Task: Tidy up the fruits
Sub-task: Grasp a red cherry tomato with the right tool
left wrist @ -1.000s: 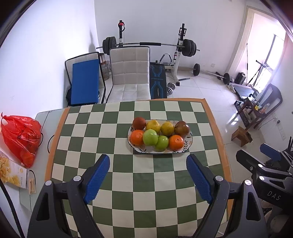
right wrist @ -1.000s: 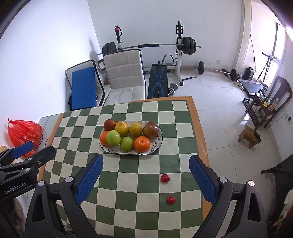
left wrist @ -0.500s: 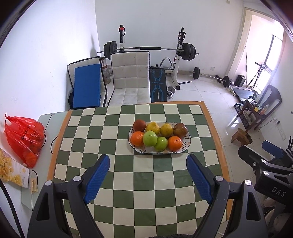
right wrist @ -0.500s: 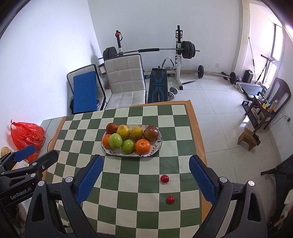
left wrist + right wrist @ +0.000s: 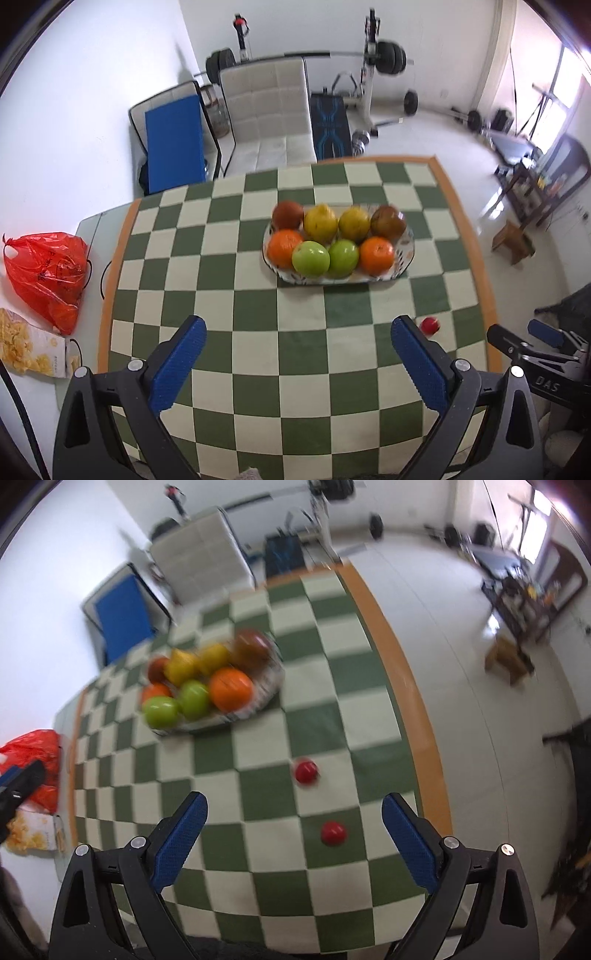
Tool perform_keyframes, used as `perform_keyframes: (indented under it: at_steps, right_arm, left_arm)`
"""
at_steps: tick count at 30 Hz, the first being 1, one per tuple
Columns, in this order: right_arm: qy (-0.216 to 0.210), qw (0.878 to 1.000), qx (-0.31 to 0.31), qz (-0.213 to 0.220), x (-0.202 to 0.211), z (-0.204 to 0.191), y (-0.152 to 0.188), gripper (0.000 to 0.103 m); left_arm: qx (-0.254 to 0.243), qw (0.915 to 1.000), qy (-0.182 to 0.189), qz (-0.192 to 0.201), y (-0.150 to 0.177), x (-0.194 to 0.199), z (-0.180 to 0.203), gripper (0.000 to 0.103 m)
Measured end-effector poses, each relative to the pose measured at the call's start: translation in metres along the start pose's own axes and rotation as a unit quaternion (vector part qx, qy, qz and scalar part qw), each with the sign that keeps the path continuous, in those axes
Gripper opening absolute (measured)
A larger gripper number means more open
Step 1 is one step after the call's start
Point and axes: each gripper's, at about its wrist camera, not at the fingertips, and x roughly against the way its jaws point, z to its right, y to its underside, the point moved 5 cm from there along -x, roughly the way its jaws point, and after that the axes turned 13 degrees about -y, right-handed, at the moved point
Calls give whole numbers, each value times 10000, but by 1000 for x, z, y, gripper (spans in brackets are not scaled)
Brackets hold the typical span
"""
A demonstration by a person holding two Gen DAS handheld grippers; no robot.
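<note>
Here, two small red fruits lie loose on the checked surface [image 5: 332,709], apart from the others; the nearer red fruit [image 5: 333,833] lies close in front of the right gripper [image 5: 293,843], a little to the right of the middle between its blue pads, and the farther red fruit [image 5: 306,771] lies just beyond it, toward the plate [image 5: 271,686]. The plate stands in the middle of the surface and carries eight larger fruits in two rows, oranges and green apples in front, yellow and dark red ones behind; it looks already full. The right gripper is spread wide and holds nothing; the left gripper [image 5: 297,363] is also wide and empty, and it hovers above the surface with the plate ahead of it; from this side only one red fruit shows, just beside the right pad.

What could go wrong, in my judgement: the red fruits are small and round, so a pad that touches one from the side may push it and make it roll toward the orange edge of the surface, which is near; a grip that closes too hard may crush it; and a fruit dropped on the crowded plate may slide off again. The right view is blurred, so the exact aim is hard to tell.
</note>
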Motion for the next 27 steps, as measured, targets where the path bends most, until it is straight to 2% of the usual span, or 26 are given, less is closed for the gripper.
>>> perform_keyframes:
  at_steps: [1, 4, 5, 8, 10, 12, 15, 18, 22, 27]
  right_arm:
    - [82, 9997, -128, -214, -19, 15, 7, 84]
    - [205, 9965, -417, -700, -65, 47, 26, 70]
    - [239, 9950, -475, -842, -78, 55, 32, 69]
    - [256, 9926, -488, -1084, -103, 65, 45, 61]
    - [231, 9912, -447, -1227, -117, 67, 50, 48]
    - [251, 9890, -448, -1384, -129, 71, 56, 40]
    - [173, 9906, -375, -1301, -127, 70, 56, 33]
    - [57, 9907, -467, -1277, -121, 71, 54, 33]
    - [-80, 9918, -564, -1142, -105, 71, 46, 33]
    - [-18, 9944, -672, -810, -74, 80, 22, 33]
  left_arm:
    - [-169, 9997, -31, -147, 3, -14, 11, 103]
    - [-706, 9954, -106, -645, 15, -55, 44, 103]
    - [-854, 9931, -93, -794, 19, -66, 53, 103]
    - [-1218, 9861, -104, -1122, 32, -96, 80, 103]
    - [-1440, 9803, -120, -1349, 43, -116, 98, 103]
    - [-1572, 9756, -115, -1526, 52, -128, 109, 103]
    - [-1597, 9728, -60, -1675, 64, -135, 112, 103]
    - [-1493, 9725, 15, -1786, 68, -137, 107, 103]
    - [-1315, 9757, 110, -1751, 60, -135, 106, 103]
    - [-1166, 9764, 520, -1744, 41, -139, 134, 102]
